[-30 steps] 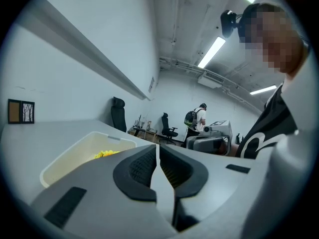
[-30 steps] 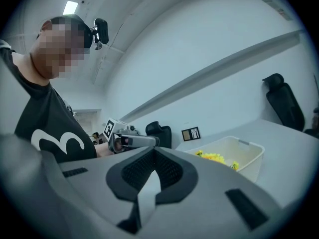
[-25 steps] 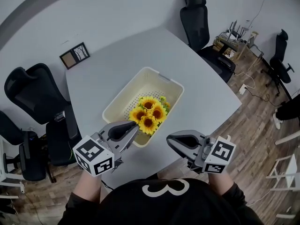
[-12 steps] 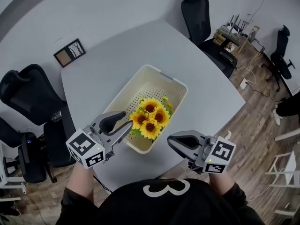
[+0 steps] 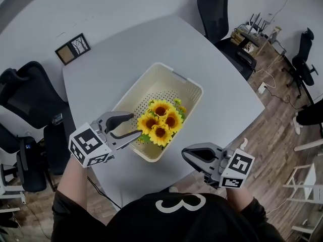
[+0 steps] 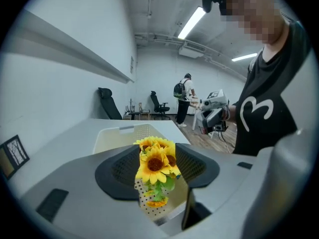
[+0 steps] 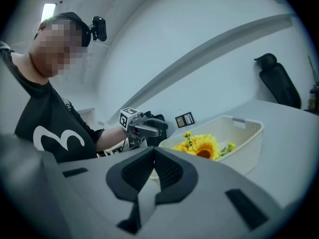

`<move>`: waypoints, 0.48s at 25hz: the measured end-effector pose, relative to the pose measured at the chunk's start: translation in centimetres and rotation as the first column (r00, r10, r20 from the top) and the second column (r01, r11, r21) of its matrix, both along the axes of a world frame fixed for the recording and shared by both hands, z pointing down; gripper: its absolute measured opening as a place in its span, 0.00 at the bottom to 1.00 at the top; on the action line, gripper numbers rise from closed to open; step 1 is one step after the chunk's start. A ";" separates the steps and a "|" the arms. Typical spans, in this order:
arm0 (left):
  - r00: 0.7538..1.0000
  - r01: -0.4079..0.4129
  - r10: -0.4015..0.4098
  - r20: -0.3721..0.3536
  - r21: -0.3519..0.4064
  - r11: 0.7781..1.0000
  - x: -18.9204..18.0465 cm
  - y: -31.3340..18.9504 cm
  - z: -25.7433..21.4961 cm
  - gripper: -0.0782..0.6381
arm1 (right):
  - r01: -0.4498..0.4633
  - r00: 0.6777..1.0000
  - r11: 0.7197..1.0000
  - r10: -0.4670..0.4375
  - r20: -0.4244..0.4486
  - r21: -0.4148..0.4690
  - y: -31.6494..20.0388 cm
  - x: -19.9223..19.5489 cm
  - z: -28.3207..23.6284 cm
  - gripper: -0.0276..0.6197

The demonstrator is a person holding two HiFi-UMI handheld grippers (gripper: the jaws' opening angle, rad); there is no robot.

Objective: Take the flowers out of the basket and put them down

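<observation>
Table (image 5: 111, 74): white, rounded corners.
Basket (image 5: 179, 78): cream, perforated, sits corner-on about mid-table; far half bare.
Flowers (image 5: 160, 122): bunch of yellow sunflowers w/ green leaves, in the near half of the basket, heads up, not lifted out.
Left claw (image 5: 136, 125): at the basket's near-left rim, pointing right & a bit down at the bunch. Jaws stand apart and have just been opening.
Flowers vs left claw: the tips are just beside the left edge of the bunch. In the left gripper view the blooms show in the gap btwn the two pads but beyond them, and the pads press on nothing. Whether a tip brushes a petal, can't tell.
Right claw (image 5: 184, 154): near-right of the basket, at the table's near edge. Jaws closed together, nothing btwn them.
Flowers vs right claw: the bunch lies left & farther out than its tip, clearly apart. The basket's near-right wall stands btwn them.
Picture frame (image 5: 73, 48): small, dark, flat on the far-left of the table, well apart from the basket.
Chairs: black office chair (image 5: 30, 97) left of the table, another (image 5: 212, 9) at the far side.
Bkgd: person w/ backpack (image 6: 185, 91) standing far off, seen in the left gripper view.
</observation>
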State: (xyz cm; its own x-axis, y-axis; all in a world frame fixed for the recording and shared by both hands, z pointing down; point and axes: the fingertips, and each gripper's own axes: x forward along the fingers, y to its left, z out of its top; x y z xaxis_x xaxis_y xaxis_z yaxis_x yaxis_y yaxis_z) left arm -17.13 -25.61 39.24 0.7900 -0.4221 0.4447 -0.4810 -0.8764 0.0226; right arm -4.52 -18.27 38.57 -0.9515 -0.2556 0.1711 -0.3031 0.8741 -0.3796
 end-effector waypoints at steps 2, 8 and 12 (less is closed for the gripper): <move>0.997 -0.046 0.046 0.068 -0.003 0.999 0.2 -0.3 0.8 0.44 | -0.001 1.000 1.000 0.000 -0.007 -0.004 0.0 0.2 0.1 0.06; 0.947 -0.172 0.179 0.266 -0.048 0.984 0.8 -1.1 4.4 0.53 | -0.037 0.999 0.999 0.037 -0.010 -0.008 -0.8 1.3 0.4 0.06; 0.900 -0.232 0.263 0.346 -0.131 0.964 1.1 -1.4 7.2 0.57 | -0.063 0.998 0.998 0.063 -0.009 -0.021 -1.6 1.6 0.7 0.06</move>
